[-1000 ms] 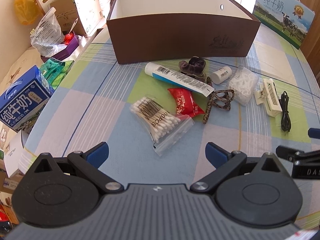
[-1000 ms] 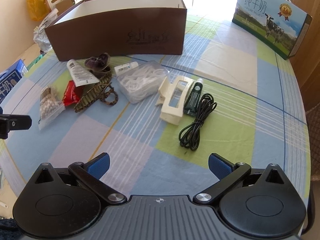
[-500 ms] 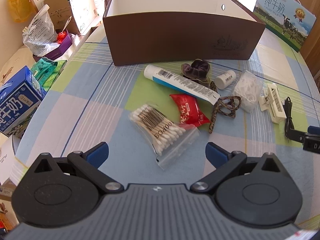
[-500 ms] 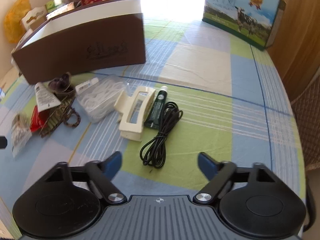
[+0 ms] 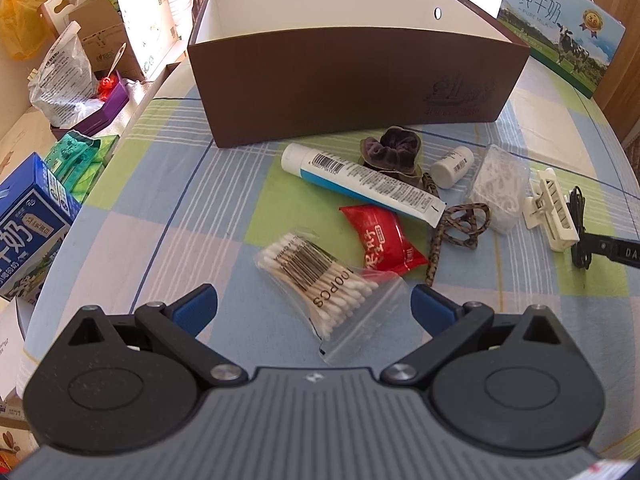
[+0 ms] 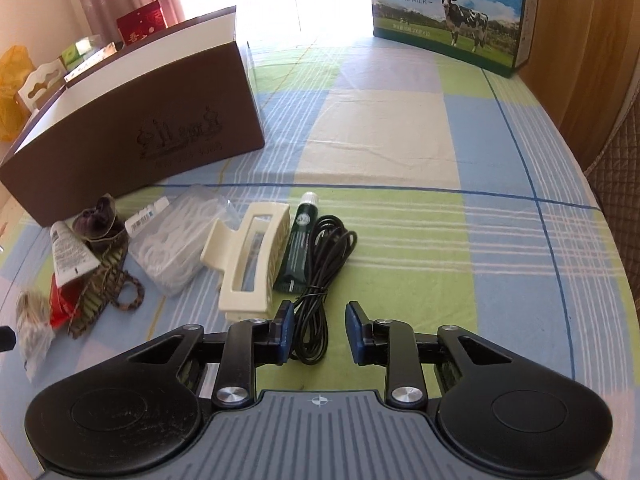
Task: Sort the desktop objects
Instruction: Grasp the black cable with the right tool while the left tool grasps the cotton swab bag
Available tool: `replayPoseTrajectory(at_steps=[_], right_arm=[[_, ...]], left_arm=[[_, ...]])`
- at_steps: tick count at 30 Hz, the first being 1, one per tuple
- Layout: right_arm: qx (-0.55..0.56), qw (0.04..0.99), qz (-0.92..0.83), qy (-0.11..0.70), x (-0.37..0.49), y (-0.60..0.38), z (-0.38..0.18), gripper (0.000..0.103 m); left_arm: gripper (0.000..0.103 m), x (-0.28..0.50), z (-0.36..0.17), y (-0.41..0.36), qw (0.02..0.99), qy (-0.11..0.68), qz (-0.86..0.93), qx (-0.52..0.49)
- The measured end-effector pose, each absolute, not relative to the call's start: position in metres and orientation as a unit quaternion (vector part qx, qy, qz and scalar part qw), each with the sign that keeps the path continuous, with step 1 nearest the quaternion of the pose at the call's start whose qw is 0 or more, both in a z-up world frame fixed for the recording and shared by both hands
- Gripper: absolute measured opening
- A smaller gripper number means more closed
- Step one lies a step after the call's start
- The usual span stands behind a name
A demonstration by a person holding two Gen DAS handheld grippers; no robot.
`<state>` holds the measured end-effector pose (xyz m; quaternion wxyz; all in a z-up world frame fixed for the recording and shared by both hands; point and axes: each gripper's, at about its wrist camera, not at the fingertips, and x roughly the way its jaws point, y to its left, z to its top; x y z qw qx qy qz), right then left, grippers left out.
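Note:
An open brown box (image 5: 352,84) stands at the back of the table; it also shows in the right wrist view (image 6: 132,132). In front of it lie a bag of cotton swabs (image 5: 320,284), a red packet (image 5: 380,242), a white tube (image 5: 360,180), a dark scrunchie (image 5: 394,152) and a small white bottle (image 5: 452,162). My left gripper (image 5: 314,304) is open just above the swab bag. My right gripper (image 6: 320,330) is open but partly narrowed, with the near end of the coiled black cable (image 6: 320,280) between its jaws. A cream hair claw (image 6: 250,262) and a dark green tube (image 6: 298,256) lie left of the cable.
A floss-pick box (image 6: 176,240) and a patterned band (image 6: 108,288) lie among the clutter. A milk carton box (image 6: 448,12) stands at the back right. Blue milk cartons (image 5: 28,224), bags and boxes crowd the left side off the table. A wooden wall (image 6: 592,60) borders the right.
My right gripper moved forward and down onto the black cable and its jaws narrowed around it. My left gripper moved forward towards the swab bag.

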<state>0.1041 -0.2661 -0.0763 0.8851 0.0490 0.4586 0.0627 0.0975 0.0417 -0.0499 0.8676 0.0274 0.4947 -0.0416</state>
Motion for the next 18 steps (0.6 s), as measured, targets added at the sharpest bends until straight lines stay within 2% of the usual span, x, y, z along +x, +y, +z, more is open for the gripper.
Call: replayPoseTrajectory(at_steps=[6,15,18], right_arm=[[0.102,0.883,0.063,0.453,0.112,-0.274,-0.069,0.025],[0.080,0.884,0.048,0.458,0.127,-0.272,-0.079,0.025],[0.057,0.886,0.064,0.457,0.123,-0.269,-0.081,0.018]], left_arm=[[0.102,0.105,-0.051,0.043,0.867,0.495,-0.046,0.030],[0.102,0.113,-0.056,0.044,0.865,0.499,-0.049,0.030],[0.102,0.113,-0.057,0.045,0.866,0.497,-0.049,0.036]])
